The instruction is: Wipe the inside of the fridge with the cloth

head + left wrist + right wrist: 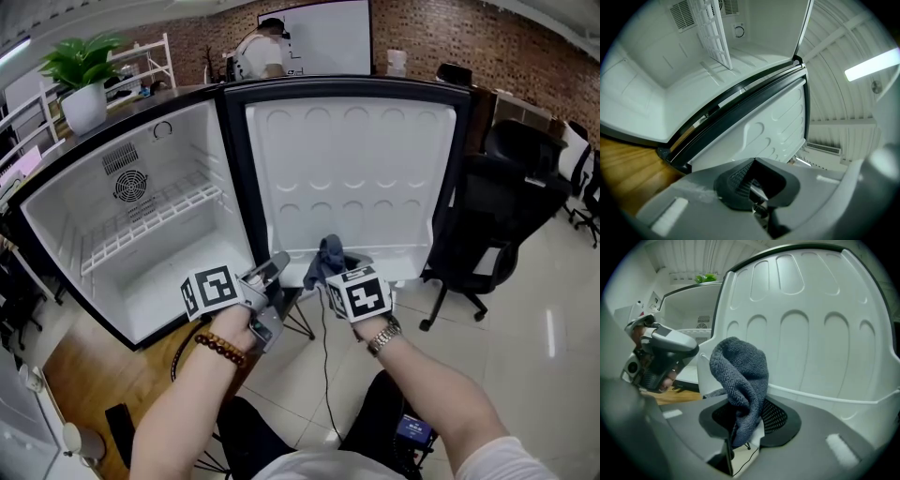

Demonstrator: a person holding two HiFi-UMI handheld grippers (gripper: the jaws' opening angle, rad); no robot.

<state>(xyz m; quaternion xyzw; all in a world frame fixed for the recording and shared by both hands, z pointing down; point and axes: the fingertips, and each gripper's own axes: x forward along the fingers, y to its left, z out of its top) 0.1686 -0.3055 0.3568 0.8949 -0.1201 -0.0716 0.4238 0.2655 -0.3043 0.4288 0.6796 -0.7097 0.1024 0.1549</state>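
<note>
Two claws out: right gripper [330, 274] pinches the cloth [325, 253] by the open door [375, 178] of the fridge [178, 155], left gripper [274, 269] closed, empty. I'd press it flat and sweep every wall inside.

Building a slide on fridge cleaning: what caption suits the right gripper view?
Right gripper clamps a grey cloth in front of the open fridge door, facing its white inner panel.

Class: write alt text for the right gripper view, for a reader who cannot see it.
The right hand-held gripper holds a grey-blue cloth bunched upright between its jaws, before the white moulded inside of the open fridge door. The left hand-held gripper shows at the left.
</note>
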